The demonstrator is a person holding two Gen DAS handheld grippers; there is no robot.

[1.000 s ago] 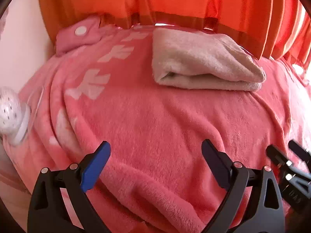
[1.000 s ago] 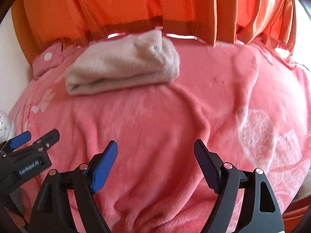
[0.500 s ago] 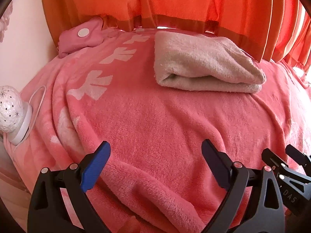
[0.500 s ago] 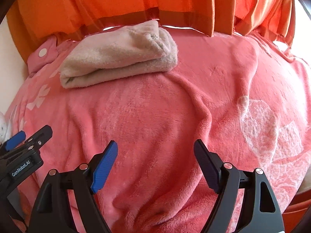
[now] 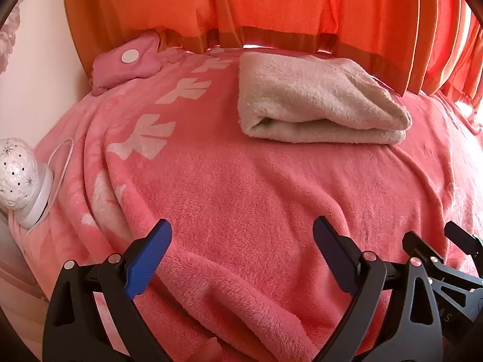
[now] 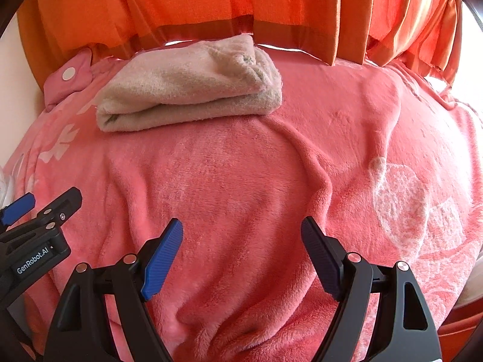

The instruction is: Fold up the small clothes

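Observation:
A folded beige fleece garment (image 5: 317, 105) lies at the far side of a pink blanket (image 5: 241, 187). It also shows in the right wrist view (image 6: 193, 87), far left of centre. My left gripper (image 5: 241, 241) is open and empty, low over the blanket's near edge, well short of the garment. My right gripper (image 6: 241, 241) is open and empty too, beside the left one. The left gripper shows at the left edge of the right wrist view (image 6: 39, 211). The right gripper's fingers (image 5: 437, 247) show at the right edge of the left wrist view.
Orange curtains (image 5: 271, 6) hang right behind the blanket. A small pink pouch with a white button (image 5: 126, 63) sits at the far left corner. A white perforated lamp (image 5: 18, 178) with a cord stands at the left edge, next to a pale wall (image 5: 36, 84).
Both grippers have drawn back a little and tilted up, so the garment and the lamp sit lower in view. Both stay open. The garment has not moved.

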